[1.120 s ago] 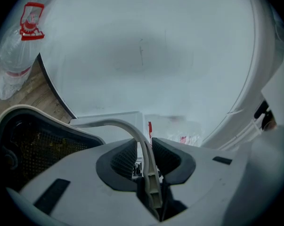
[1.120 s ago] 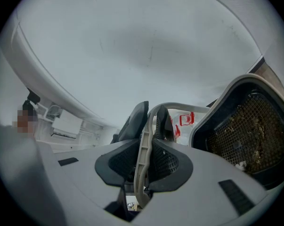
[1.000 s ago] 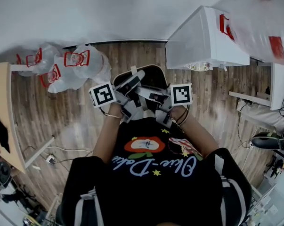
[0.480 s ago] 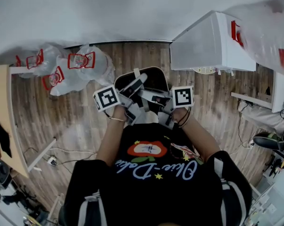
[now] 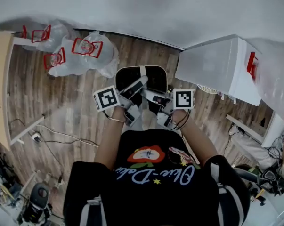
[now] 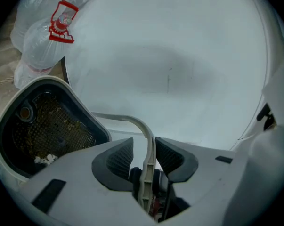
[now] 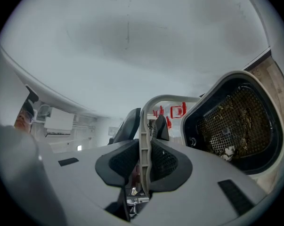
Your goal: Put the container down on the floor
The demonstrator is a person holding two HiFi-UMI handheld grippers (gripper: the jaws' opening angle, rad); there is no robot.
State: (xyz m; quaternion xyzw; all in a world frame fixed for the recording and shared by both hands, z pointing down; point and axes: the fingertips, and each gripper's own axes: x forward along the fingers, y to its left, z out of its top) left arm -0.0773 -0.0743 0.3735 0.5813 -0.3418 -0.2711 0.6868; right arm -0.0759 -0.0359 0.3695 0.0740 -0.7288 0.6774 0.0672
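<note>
Container (image 5: 153, 76): centre frame, over wooden floor (image 5: 61, 112). Probably stiff, light plastic. Best hold: thin handle (image 7: 144, 121). Right gripper (image 7: 144, 161) clamped on the handle; left gripper (image 6: 145, 149) had just been opening, handle loose between its jaws.

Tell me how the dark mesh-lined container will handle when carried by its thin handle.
The container probably swings and tips, since only one thin handle holds it. It looks rigid and fairly light, a moulded shell with mesh inside. The left gripper, whose jaws have just been opening, stands loose around the handle, so the right gripper likely bears it alone.
</note>
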